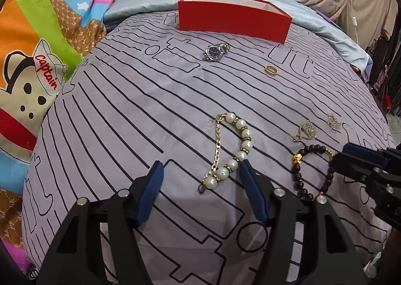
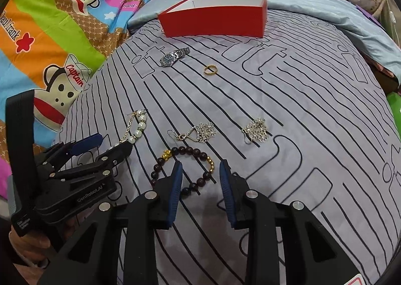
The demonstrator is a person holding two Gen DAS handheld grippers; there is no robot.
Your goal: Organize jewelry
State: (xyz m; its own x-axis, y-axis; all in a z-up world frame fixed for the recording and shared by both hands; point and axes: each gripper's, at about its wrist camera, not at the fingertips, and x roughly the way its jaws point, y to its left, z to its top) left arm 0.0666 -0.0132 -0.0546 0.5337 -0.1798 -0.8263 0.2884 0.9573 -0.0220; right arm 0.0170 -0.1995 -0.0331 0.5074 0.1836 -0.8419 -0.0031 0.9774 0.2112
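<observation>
Eight white pearls [image 1: 231, 149] alternate with gold spacers.

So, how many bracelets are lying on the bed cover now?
2. The pearl bracelet lies between the open fingers of the left hand-held gripper. The dark bead bracelet lies partly between those of the right hand-held gripper. None seems hidden.
</observation>
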